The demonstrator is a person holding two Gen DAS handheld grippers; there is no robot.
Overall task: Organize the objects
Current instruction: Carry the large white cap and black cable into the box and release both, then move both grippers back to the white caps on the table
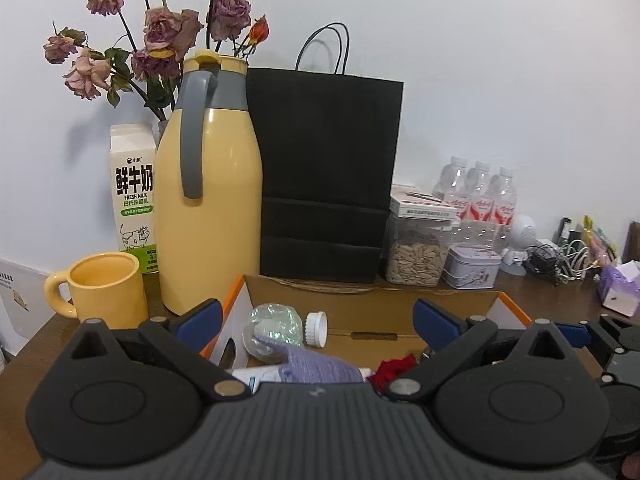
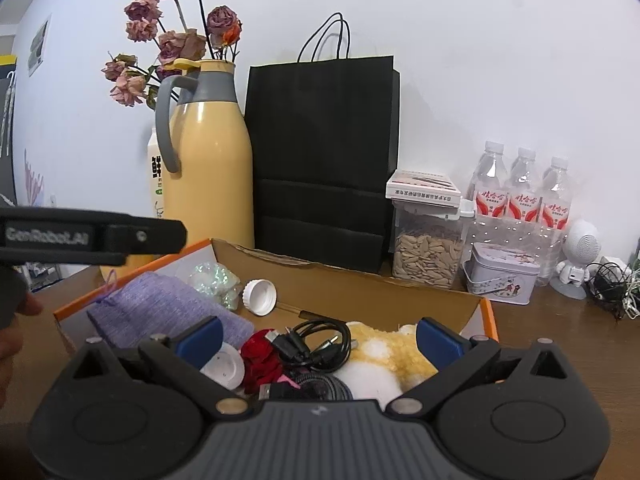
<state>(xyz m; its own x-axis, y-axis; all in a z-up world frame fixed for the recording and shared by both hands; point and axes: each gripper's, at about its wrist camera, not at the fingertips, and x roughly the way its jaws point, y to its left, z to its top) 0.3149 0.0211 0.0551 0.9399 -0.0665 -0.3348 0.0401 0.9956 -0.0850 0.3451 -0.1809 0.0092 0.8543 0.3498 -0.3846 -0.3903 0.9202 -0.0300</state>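
Both tongs hung wide open and empty over the box (image 2: pixel 360 276) on the counter (image 2: pixel 560 320), the left tongs (image 1: pixel 316 320) towards its left end, the right tongs (image 2: pixel 318 340) above the middle, as if choosing what to lift. The small things lay heaped inside: a purple pouch (image 2: pixel 160 304), a white cap (image 2: pixel 260 291), a black cable (image 2: pixel 316 344) and a plush toy (image 2: pixel 384 360). The flask (image 2: pixel 208 168) and bag (image 2: pixel 320 160) stood behind, against the wall, out of the way.

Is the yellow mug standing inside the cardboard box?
No, the yellow mug stands on the table to the left of the cardboard box, beside the yellow thermos jug.
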